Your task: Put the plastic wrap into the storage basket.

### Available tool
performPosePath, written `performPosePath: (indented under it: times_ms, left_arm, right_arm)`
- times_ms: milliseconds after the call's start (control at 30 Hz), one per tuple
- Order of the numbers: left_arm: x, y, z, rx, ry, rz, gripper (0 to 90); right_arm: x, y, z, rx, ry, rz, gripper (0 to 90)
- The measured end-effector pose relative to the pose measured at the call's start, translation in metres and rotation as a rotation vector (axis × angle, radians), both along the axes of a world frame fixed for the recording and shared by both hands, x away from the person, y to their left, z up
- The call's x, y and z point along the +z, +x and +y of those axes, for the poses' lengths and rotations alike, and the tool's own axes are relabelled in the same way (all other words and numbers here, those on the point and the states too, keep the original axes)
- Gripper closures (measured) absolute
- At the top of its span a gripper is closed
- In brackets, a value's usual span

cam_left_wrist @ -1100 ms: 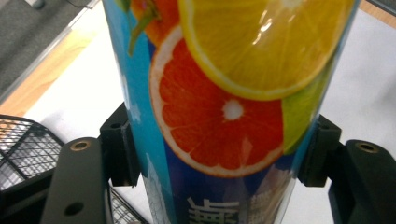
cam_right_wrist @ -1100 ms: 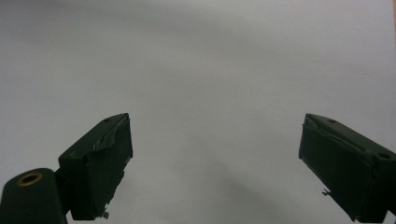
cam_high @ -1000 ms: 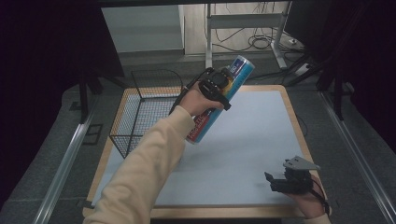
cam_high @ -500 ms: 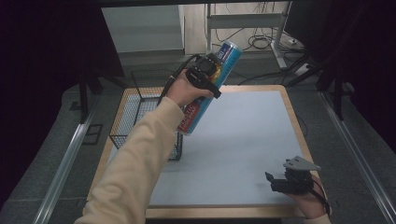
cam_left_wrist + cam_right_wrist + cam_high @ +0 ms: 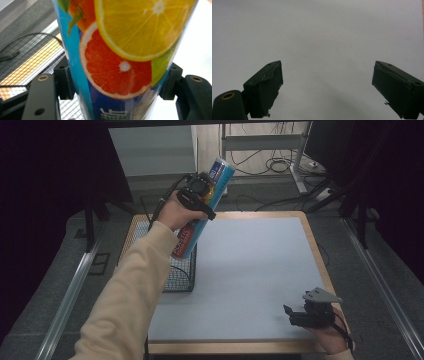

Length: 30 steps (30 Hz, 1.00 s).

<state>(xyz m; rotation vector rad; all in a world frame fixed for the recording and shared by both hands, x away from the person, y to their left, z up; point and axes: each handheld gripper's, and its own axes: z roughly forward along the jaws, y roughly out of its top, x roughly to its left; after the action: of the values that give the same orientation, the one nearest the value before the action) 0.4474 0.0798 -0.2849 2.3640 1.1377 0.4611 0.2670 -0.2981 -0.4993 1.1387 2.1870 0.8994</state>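
Black jaws of the left gripper [image 5: 200, 195] clamp a tall blue canister [image 5: 202, 210] printed with citrus slices, one jaw on each side of it. The canister is held tilted in the air over the near right corner of a wire basket [image 5: 175, 270] at the table's left edge. The right gripper [image 5: 300, 317] rests near the pale grey mat's [image 5: 250, 265] front right corner, jaws wide apart and holding nothing.
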Motion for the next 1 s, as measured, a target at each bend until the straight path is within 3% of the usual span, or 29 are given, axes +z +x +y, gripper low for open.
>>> performPosePath:
  times_ms: [133,400,533,700,867,1000]
  left_arm:
    - [-0.002,0.001,0.013,0.02,-0.013,0.001,31.9]
    - [-0.014,0.006,0.031,0.057,0.011,0.01,31.9]
    - [-0.022,0.008,0.035,0.076,0.028,0.006,31.9]
    - [-0.035,0.014,0.041,0.089,0.032,0.029,31.9]
    - [-0.048,0.02,0.043,0.096,0.063,0.046,31.9]
    - [-0.058,0.026,0.045,0.105,0.058,0.064,31.9]
  right_arm:
    - [-0.001,0.0,0.0,0.001,-0.003,0.004,9.8]
    - [-0.001,0.0,0.001,-0.002,-0.003,0.003,9.9]
    - [-0.001,0.0,0.0,-0.003,-0.004,0.004,9.9]
    - [-0.001,0.0,-0.001,-0.006,-0.007,-0.002,9.9]
    - [-0.001,0.001,-0.001,-0.005,-0.011,-0.001,9.9]
    - [-0.001,0.001,-0.002,-0.01,-0.008,-0.002,9.9]
